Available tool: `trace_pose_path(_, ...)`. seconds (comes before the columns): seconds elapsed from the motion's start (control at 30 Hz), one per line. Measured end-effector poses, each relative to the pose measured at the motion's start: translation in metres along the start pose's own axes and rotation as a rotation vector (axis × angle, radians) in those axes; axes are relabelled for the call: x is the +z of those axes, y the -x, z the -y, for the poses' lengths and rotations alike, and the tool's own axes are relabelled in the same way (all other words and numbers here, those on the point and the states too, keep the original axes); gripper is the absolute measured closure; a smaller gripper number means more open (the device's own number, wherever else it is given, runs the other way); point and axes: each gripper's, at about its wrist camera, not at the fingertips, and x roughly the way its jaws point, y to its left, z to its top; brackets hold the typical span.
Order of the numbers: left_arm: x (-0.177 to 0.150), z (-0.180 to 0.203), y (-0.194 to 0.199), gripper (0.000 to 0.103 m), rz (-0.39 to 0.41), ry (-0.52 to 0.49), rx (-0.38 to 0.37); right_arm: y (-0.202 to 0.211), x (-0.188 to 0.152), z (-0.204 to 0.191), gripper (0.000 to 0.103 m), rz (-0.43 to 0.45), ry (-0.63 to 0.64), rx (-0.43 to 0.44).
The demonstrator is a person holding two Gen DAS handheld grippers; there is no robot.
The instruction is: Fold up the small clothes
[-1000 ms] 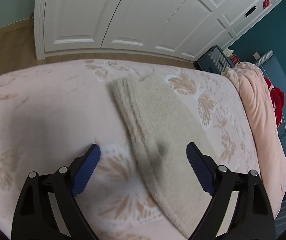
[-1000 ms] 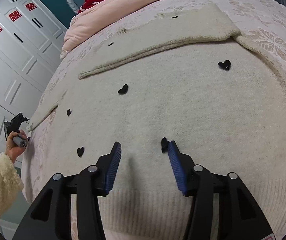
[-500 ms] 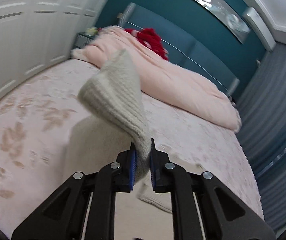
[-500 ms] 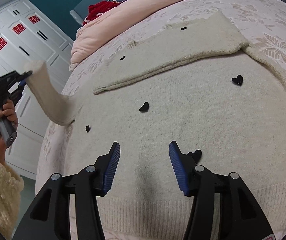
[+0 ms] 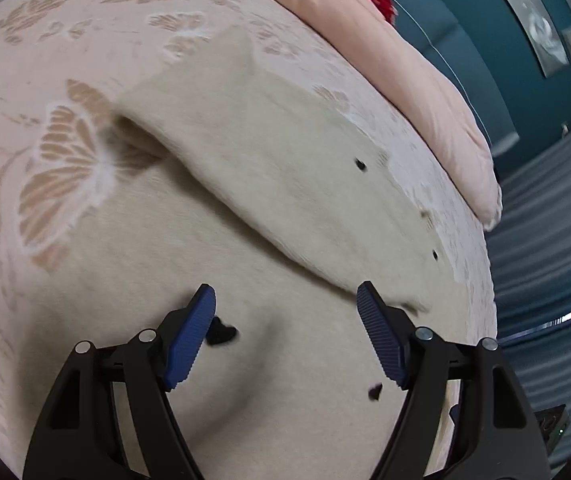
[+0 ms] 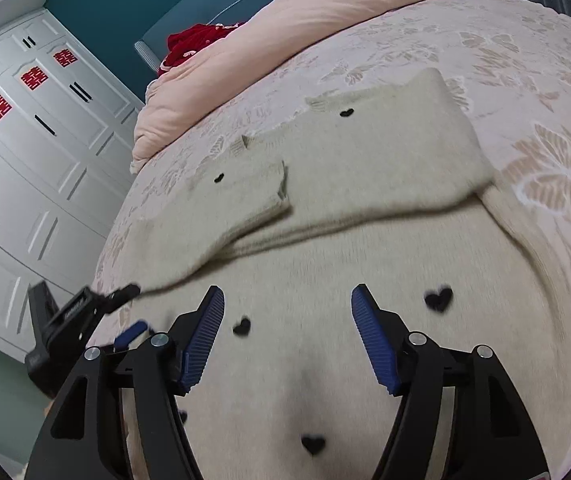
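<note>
The left tool hangs over the sweater with its blue pads spread wide and nothing between them; half a second ago those pads were clamped on the cuff of a sleeve and carrying it up in the air. That sleeve now lies released across the sweater's chest, its ribbed cuff resting flat near the middle of the garment. The right tool is likewise spread and empty, poised just above the sweater's lower body among the black hearts, where it has stayed throughout.

The sweater is a cream knit spread flat on the bed, hem toward the cameras. The other sleeve is also folded over the chest, so the two sleeves meet near the centre. By my reading both sleeve folds are now done, and what remains is to bring the hem up toward the shoulders, or to fold the sides in first. The loose knit could drag or bunch if lifted by one corner only, so both tools will probably need to pinch the hem together.

Beyond the sweater's shoulders lies a rolled pink duvet, with something red past it against the teal headboard; white wardrobe doors stand off the sweater's left side.
</note>
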Motion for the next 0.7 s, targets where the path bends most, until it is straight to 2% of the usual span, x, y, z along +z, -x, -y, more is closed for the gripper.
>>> trace_pose_path(0.1, 0.029, -0.021, 0.007, 0.032, 0.051, 0.089, 0.004, -0.045, 0.031, -0.010, 0.037, -0.024, -0.030, 0.016)
trace_pose_path(0.2, 0.050, -0.037, 0.009, 0.032, 0.092, 0.159, 0.004, -0.099, 0.046, -0.019, 0.037, -0.101, -0.080, -0.029)
trace_pose_path(0.23, 0.054, -0.041, 0.008, 0.032, 0.101, 0.178, 0.007, -0.111, 0.047, -0.023, 0.041, -0.116, -0.087, -0.048)
trace_pose_path(0.27, 0.057, -0.045, 0.007, 0.033, 0.106, 0.196, 0.004, -0.120, 0.047, -0.030, 0.047, -0.111, -0.071, -0.058)
trace_pose_path(0.3, 0.061, -0.050, 0.006, 0.034, 0.106, 0.218, -0.001, -0.126, 0.048, -0.040, 0.076, -0.113, -0.037, -0.049)
trace_pose_path(0.33, 0.065, -0.055, 0.004, 0.034, 0.100, 0.242, -0.011, -0.132, 0.047, -0.050, 0.093, -0.135, -0.010, -0.037)
trace_pose_path(0.37, 0.068, -0.057, 0.002, 0.034, 0.095, 0.265, -0.020, -0.135, 0.049, -0.060, 0.093, -0.142, 0.006, -0.032)
trace_pose_path(0.5, 0.076, -0.061, -0.006, 0.036, 0.081, 0.320, -0.034, -0.104, 0.072, -0.103, 0.095, -0.048, 0.085, 0.069)
trace_pose_path(0.6, 0.079, -0.058, -0.011, 0.052, 0.083, 0.317, -0.028, -0.050, 0.105, -0.127, 0.096, 0.085, 0.132, 0.162)
trace_pose_path(0.63, 0.080, -0.057, -0.014, 0.062, 0.085, 0.315, -0.023, -0.032, 0.114, -0.127, 0.096, 0.134, 0.147, 0.169)
trace_pose_path(0.67, 0.081, -0.055, -0.016, 0.067, 0.084, 0.308, -0.028, -0.016, 0.122, -0.124, 0.096, 0.180, 0.157, 0.155)
trace_pose_path(0.7, 0.081, -0.052, -0.021, 0.076, 0.075, 0.297, -0.030, -0.005, 0.127, -0.116, 0.096, 0.217, 0.171, 0.116)
